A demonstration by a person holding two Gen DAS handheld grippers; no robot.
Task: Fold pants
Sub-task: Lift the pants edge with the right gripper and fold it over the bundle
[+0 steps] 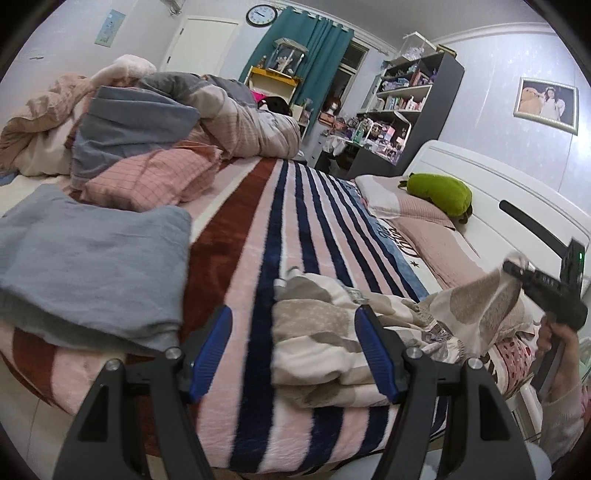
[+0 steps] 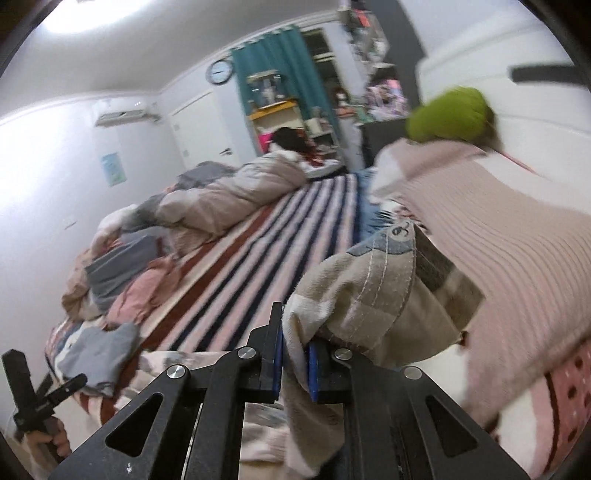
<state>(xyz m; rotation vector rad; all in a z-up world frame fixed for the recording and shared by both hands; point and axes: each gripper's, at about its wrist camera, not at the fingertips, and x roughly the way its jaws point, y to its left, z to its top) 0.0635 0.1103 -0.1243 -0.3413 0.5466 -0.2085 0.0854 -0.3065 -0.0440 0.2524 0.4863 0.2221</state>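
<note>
Green plush toy (image 1: pixel 439 192) beyond patterned pants (image 1: pixel 332 332).

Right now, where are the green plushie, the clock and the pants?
green plushie (image 1: pixel 437 192), left wrist view, its body.
clock (image 1: pixel 261 15), left wrist view, its face.
pants (image 2: pixel 364 291), right wrist view, lifted patterned cloth.

Both units are showing matte black triangular-cutout arms w/ silver round screws and ribbed blue pads (image 1: pixel 212 347), the left hand-held gripper (image 1: pixel 293 349) matching the right hand-held gripper (image 2: pixel 295 363), while the person's sleeve (image 1: pixel 563 413) is looking pale pink, knitted.
</note>
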